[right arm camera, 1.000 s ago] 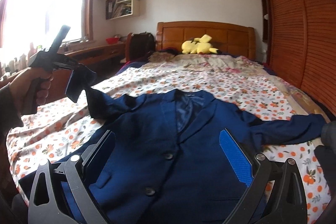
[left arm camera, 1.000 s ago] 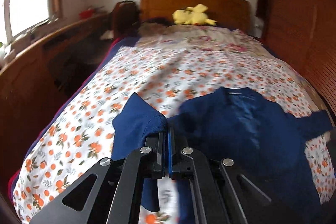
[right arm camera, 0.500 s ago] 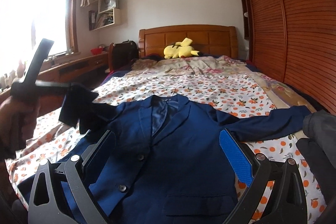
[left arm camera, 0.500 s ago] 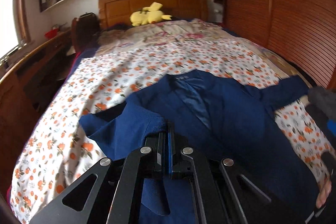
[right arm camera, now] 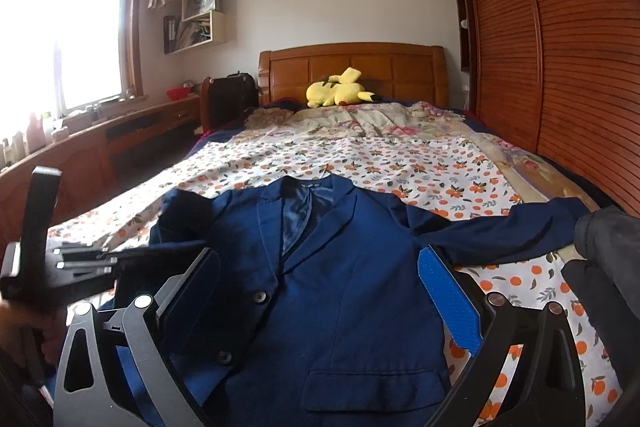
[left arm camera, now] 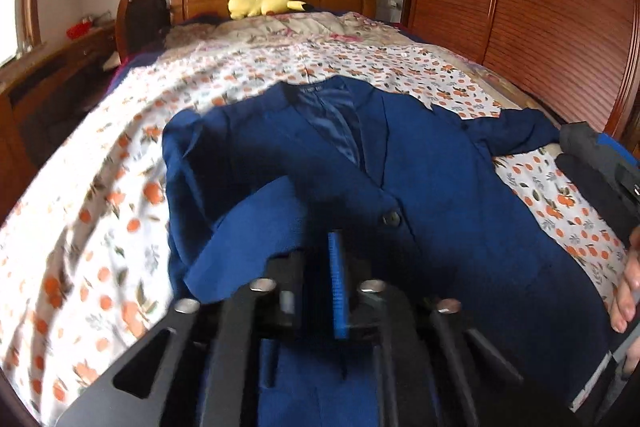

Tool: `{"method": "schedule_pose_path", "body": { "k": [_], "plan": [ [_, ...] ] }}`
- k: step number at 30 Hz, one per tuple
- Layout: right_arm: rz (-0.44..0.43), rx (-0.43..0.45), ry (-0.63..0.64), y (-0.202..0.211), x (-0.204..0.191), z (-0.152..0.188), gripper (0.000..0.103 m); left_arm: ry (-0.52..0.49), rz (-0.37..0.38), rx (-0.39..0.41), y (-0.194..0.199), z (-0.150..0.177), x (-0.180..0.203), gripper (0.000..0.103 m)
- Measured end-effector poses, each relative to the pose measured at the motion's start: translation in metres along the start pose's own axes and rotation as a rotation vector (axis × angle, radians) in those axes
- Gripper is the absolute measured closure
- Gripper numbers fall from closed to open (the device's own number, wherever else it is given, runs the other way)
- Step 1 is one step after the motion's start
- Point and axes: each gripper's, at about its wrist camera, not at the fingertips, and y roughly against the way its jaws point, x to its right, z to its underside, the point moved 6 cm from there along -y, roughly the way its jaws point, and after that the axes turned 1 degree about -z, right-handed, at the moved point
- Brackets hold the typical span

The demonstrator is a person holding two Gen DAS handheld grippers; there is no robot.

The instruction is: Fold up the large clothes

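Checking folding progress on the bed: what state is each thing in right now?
Navy blue blazer: flat, face up, buttoned.
Its left-side sleeve: folded across the front.
Its other sleeve: stretched sideways.
Left gripper: jaws opening, sleeve cloth between them.
Right gripper: open, empty.

Yellow plush toy (right arm camera: 338, 89) by wooden headboard (right arm camera: 352, 69), floral bedsheet (right arm camera: 400, 163), slatted wardrobe (right arm camera: 560, 47)

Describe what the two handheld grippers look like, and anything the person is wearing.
Both are black metal, each with angular linkage arms pierced by triangular cut-outs and joined by silver round pivot pins. The right gripper has wide flat fingers, one faced with a ridged blue pad. The left gripper shows a narrow blue pad too. No sleeve is clearly visible.
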Motion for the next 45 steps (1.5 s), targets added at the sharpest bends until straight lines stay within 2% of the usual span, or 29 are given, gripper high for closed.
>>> {"method": "schedule_pose_path", "body": {
  "k": [2, 6, 11, 14, 17, 22, 31, 36, 43, 45],
  "plan": [
    [-0.001, -0.009, 0.003, -0.006, -0.003, 0.002, 0.007, -0.003, 0.011, 0.011, 0.001, 0.011, 0.000, 0.062],
    [-0.004, -0.025, 0.015, -0.016, -0.010, 0.006, 0.007, -0.027, 0.006, 0.039, 0.006, 0.027, 0.001, 0.052],
    [-0.017, -0.060, 0.043, -0.033, -0.025, 0.013, 0.007, -0.016, 0.031, 0.068, 0.016, 0.037, -0.004, 0.026],
    [-0.026, -0.082, 0.063, -0.043, -0.035, 0.019, 0.007, -0.043, 0.025, 0.065, 0.020, 0.044, -0.005, 0.019],
    [-0.033, -0.098, 0.080, -0.051, -0.044, 0.023, 0.007, -0.068, 0.029, 0.058, 0.025, 0.054, -0.006, 0.018],
    [-0.055, -0.108, 0.096, -0.056, -0.059, 0.024, 0.007, -0.050, 0.050, 0.045, 0.034, 0.068, -0.020, 0.018],
    [-0.203, -0.173, 0.146, -0.068, -0.113, 0.038, 0.008, -0.022, -0.032, 0.076, 0.051, 0.070, -0.062, 0.017],
    [-0.323, -0.246, 0.210, -0.075, -0.156, 0.059, 0.018, 0.014, -0.061, 0.102, 0.061, 0.065, -0.085, 0.017],
    [-0.432, -0.350, 0.319, -0.085, -0.204, 0.085, 0.032, 0.045, -0.107, 0.118, 0.071, 0.066, -0.108, 0.017],
    [-0.447, -0.383, 0.349, -0.089, -0.211, 0.095, 0.043, 0.058, -0.110, 0.117, 0.072, 0.066, -0.113, 0.017]
  ]
}}
